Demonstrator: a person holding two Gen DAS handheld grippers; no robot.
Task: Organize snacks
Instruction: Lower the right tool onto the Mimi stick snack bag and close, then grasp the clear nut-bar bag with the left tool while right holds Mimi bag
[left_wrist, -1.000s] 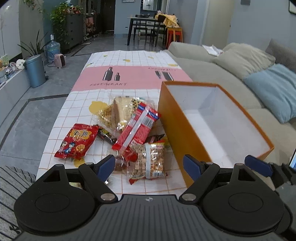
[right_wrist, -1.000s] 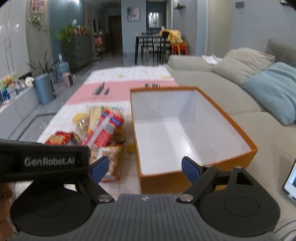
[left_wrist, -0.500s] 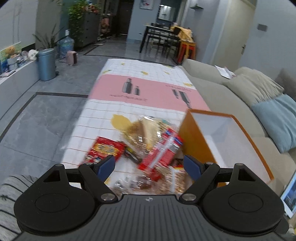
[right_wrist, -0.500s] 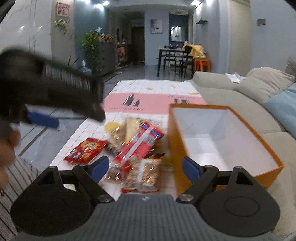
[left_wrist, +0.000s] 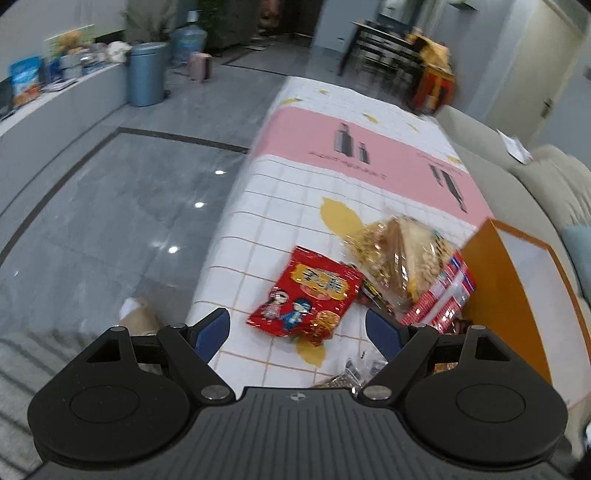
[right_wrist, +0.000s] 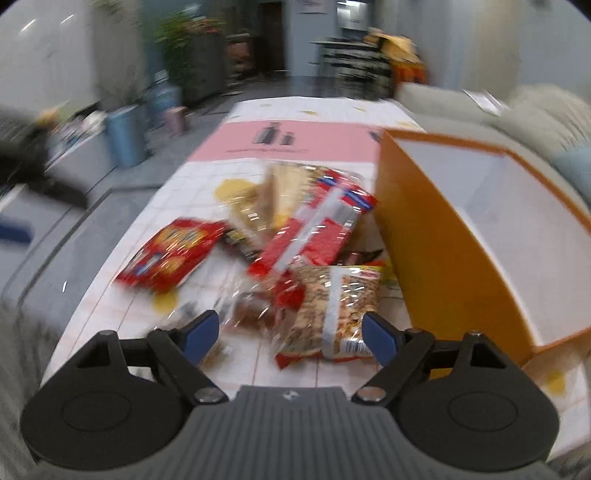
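Right, both claws gape wide and hold nothing: the left claw (left_wrist: 297, 330) hangs over the red snack packet (left_wrist: 306, 298), the right claw (right_wrist: 290, 334) over the nut bag (right_wrist: 334, 314). The snacks lie heaped on the desk (left_wrist: 291, 206) beside the empty orange box (right_wrist: 458, 236).

We are looking at a living room with a glossy grey tiled floor (left_wrist: 110, 206) filling the left of the frame; ceiling lights are reflecting on it as small bright spots. A blue-grey bin (left_wrist: 146, 74) is standing in the upper left beside a low grey ledge (left_wrist: 55, 107). A beige sofa (left_wrist: 532, 184) is running along the right edge. In the upper right a dark dining table with chairs (left_wrist: 384, 40) is showing, a little blurred.
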